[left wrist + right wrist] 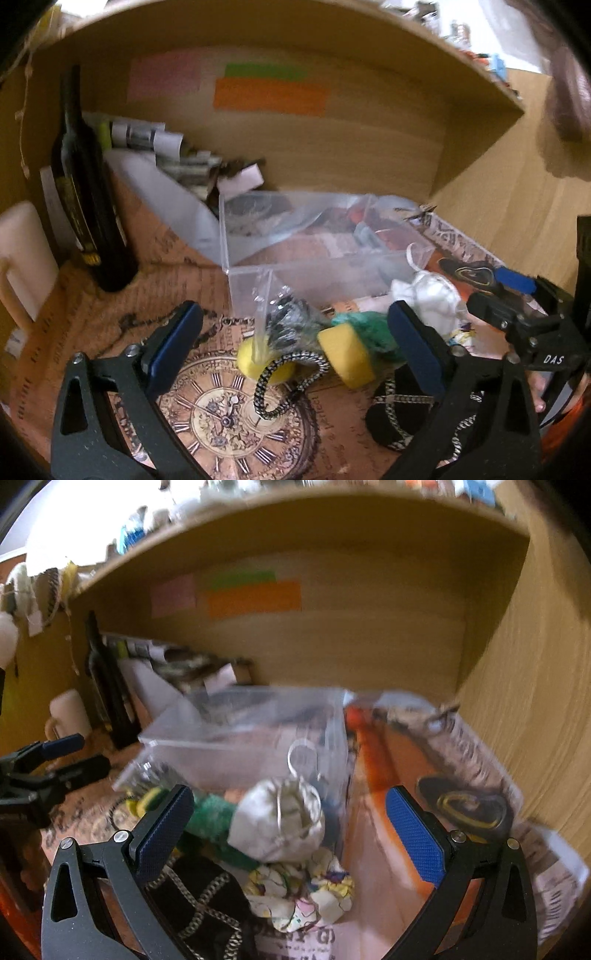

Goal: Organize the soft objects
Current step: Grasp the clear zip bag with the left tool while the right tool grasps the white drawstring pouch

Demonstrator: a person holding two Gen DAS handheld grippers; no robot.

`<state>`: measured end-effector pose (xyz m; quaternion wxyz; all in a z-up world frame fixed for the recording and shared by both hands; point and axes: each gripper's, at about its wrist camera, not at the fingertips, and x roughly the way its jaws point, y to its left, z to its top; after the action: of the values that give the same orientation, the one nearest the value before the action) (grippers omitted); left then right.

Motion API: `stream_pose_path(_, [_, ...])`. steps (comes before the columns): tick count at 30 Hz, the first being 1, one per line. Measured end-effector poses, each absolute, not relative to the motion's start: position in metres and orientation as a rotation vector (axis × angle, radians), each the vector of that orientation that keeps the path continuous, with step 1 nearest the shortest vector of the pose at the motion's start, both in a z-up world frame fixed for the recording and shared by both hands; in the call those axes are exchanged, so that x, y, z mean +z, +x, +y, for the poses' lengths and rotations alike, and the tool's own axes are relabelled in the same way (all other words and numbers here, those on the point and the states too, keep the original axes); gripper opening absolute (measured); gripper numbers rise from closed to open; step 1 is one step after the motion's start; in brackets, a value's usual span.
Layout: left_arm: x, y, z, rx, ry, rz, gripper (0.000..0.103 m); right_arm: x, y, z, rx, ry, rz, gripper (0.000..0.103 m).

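A pile of soft items lies before a clear plastic box (295, 258): a yellow sponge (345, 356), a green fuzzy piece (373, 328), a white pouch (428, 295), a black-and-white cord (291, 380), a plastic bag (284, 321) and a black chain-trimmed cloth (391, 417). My left gripper (295, 350) is open around the sponge and cord, touching nothing. My right gripper (291, 830) is open, with the white pouch (280, 819) and a patterned cloth (306, 890) between its fingers, not gripped. The clear box (243, 746) stands behind.
A dark bottle (88, 206) and a white mug (22, 258) stand at the left. Papers (155, 140) lean at the back of the wooden shelf (332, 147). A clock-print mat (221, 413) covers the surface. A dark oval object (465, 805) lies to the right.
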<state>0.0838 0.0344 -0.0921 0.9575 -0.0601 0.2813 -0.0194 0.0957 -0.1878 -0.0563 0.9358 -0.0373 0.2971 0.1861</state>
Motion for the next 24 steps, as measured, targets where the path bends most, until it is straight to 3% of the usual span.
stream_pose_path(3, [-0.104, 0.097, 0.041, -0.031, -0.142, 0.619, 0.084, -0.069, 0.105, -0.191, 0.379, -0.058, 0.655, 0.102])
stream_pose_path(12, [-0.133, 0.128, 0.051, -0.04, -0.187, 0.713, 0.065, -0.089, 0.121, -0.187, 0.435, -0.036, 0.766, 0.081])
stream_pose_path(18, [-0.142, 0.137, 0.052, -0.1, -0.219, 0.743, 0.037, -0.096, 0.127, -0.183, 0.479, -0.014, 0.81, 0.051])
stream_pose_path(20, [-0.14, 0.136, 0.049, -0.109, -0.202, 0.735, 0.031, -0.096, 0.127, -0.183, 0.482, -0.009, 0.808, 0.041])
stream_pose_path(24, [-0.136, 0.133, 0.044, -0.107, -0.17, 0.713, 0.022, -0.092, 0.124, -0.183, 0.476, -0.01, 0.781, 0.03])
